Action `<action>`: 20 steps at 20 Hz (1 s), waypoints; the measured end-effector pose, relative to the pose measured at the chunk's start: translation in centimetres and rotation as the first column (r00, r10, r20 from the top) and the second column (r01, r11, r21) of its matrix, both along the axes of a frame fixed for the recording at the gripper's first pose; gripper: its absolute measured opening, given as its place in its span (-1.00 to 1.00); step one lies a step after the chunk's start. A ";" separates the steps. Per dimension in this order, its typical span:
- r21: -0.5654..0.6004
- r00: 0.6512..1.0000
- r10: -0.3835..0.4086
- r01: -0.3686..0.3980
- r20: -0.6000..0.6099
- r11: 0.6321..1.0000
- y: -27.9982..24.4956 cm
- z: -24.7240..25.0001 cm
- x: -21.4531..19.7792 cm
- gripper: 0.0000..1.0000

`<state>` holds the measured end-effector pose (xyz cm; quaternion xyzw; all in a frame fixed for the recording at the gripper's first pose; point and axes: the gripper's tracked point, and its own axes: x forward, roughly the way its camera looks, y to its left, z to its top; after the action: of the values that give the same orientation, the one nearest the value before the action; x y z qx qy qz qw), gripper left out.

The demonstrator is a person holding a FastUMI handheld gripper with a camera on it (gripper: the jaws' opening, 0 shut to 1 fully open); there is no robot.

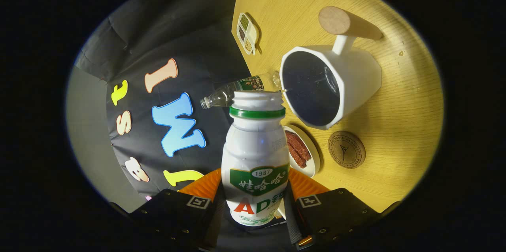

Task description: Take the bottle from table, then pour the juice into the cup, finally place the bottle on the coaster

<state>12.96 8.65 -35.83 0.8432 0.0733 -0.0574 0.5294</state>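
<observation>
My gripper (pixel 255 200) is shut on a white juice bottle (pixel 255 153) with a green collar and a green label; both fingers press its lower body. The bottle's open mouth points ahead, close to the rim of a white cup (pixel 352 74) with a dark inside and a wooden handle (pixel 348 23). The whole view is rolled, so the table stands tilted and the bottle lies over toward the cup. A round brown coaster (pixel 346 149) rests on the wooden table (pixel 395 133) beside the cup, beyond my right finger.
A small white plate (pixel 312 151) with brown strips lies just behind the bottle, next to the coaster. A clear plastic bottle (pixel 237 90) stands behind the cup near the table's edge. A small divided dish (pixel 247 33) of seasonings sits farther off.
</observation>
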 end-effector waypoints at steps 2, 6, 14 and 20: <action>-0.003 1.000 0.002 -0.002 -0.003 1.000 0.0 -0.1 -0.1 0.32; -0.028 1.000 0.016 -0.015 0.004 0.999 0.1 -0.1 0.0 0.32; -0.062 0.999 0.035 -0.036 -0.019 0.997 0.0 -1.3 -0.2 0.32; -0.169 0.997 0.057 -0.064 -0.043 0.983 -0.1 -2.2 -0.4 0.32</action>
<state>12.55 8.55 -38.02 0.7909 0.1038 -0.0635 0.5997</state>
